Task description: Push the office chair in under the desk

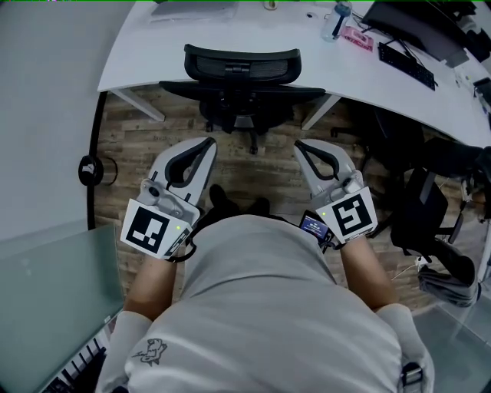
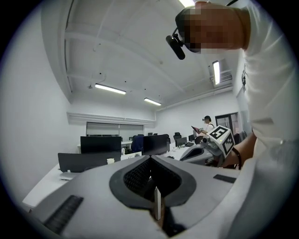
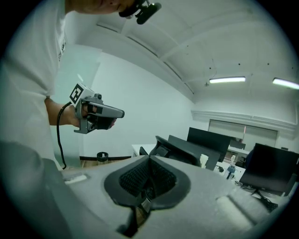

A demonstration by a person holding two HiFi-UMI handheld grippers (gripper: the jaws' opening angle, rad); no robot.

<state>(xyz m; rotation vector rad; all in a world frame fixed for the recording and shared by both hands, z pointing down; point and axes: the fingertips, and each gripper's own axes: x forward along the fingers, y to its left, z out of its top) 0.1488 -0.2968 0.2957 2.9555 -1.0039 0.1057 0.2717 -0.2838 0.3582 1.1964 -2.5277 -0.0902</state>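
The black office chair [image 1: 242,65] stands with its seat tucked beneath the white curved desk [image 1: 153,38], its backrest against the desk's edge. My left gripper [image 1: 209,141] and right gripper [image 1: 301,143] hover side by side over the wooden floor, well short of the chair, close to the person's body. Both are shut with nothing between the jaws. The left gripper view shows its own closed jaws [image 2: 150,158] and the right gripper [image 2: 205,151] beside them. In the right gripper view its jaws [image 3: 149,158] point towards the chair [image 3: 175,149], with the left gripper [image 3: 96,113] at the left.
A keyboard [image 1: 406,65] and a bottle [image 1: 335,21] lie on the desk at the right. Another dark chair [image 1: 430,199] stands at the right, a small black bin [image 1: 90,170] at the left by a glass partition [image 1: 54,276]. A person [image 2: 208,125] stands far off.
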